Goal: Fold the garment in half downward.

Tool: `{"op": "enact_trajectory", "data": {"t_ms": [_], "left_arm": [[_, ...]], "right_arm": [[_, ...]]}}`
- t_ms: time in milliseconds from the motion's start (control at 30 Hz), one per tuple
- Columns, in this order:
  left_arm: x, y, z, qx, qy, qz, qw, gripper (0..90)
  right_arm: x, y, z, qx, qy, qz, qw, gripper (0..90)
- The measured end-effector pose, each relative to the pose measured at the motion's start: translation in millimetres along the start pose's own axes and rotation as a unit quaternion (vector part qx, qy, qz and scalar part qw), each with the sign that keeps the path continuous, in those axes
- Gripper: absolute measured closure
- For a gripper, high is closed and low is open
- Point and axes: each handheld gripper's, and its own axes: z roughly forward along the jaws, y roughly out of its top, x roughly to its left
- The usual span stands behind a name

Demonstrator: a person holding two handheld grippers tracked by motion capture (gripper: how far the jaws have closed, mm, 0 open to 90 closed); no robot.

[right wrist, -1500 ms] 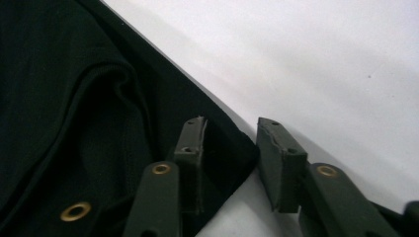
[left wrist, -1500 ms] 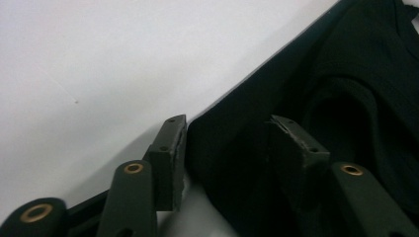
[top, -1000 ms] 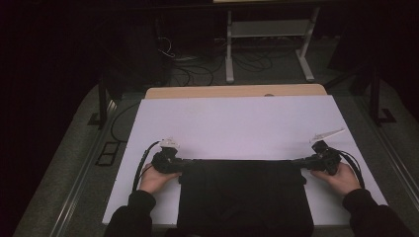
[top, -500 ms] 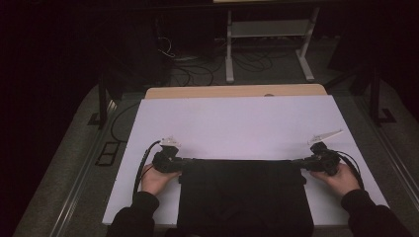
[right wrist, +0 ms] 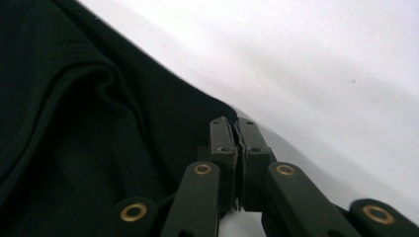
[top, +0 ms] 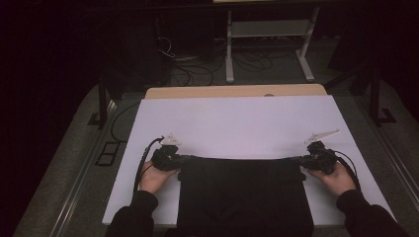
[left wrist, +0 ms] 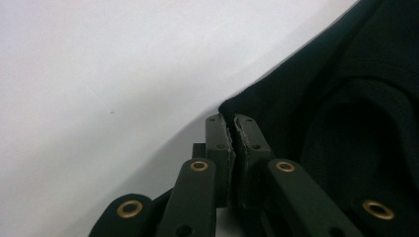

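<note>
1. The garment (top: pixel 244 195) is plain black, with no pattern.
2. The worktop (top: pixel 237 123) is white; its far edge is light wood.
3. Both grippers' jaws are black with brass-coloured rivets.

I see a dark room: a white table top (top: pixel 237 123), grey floor (top: pixel 74 163), cables (top: pixel 197 69) and a pale metal stand (top: pixel 269 42) beyond.

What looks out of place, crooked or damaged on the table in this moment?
Nothing stands out. The black cloth lies flat on the white table, its far edge stretched straight between the left gripper and the right gripper, each shut on a far corner. A soft fold near each held corner looks normal for fabric.
</note>
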Motion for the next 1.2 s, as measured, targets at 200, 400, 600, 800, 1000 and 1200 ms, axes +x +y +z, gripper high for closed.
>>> {"op": "enact_trajectory", "data": {"t_ms": [200,400,600,800,1000,1200], "left_arm": [[1.0,4.0,-4.9,-0.005,0.016,0.012,0.9998,84.7],[2.3,10.6,-3.5,0.006,0.030,0.025,0.9992,84.8],[8.0,14.8,-2.6,0.011,0.032,0.024,0.9992,84.8],[11.5,23.2,-6.8,0.006,0.029,0.022,0.9993,84.7],[14.7,27.5,-7.5,0.010,0.028,0.019,0.9994,84.7],[20.1,36.9,-9.7,0.015,0.027,0.020,0.9993,84.6]], "right_arm": [[-1.1,2.5,0.1,0.003,-0.014,0.013,0.9998,86.1],[-1.8,9.9,0.1,-0.004,-0.017,0.007,0.9998,86.0],[-5.1,17.4,1.3,-0.006,-0.014,0.006,0.9999,86.0],[-8.0,26.6,5.5,0.001,-0.013,0.000,0.9999,86.0],[-9.6,35.7,5.9,0.002,-0.011,-0.001,0.9999,85.9],[-13.1,41.5,2.1,-0.003,-0.009,0.002,1.0000,85.8]]}}
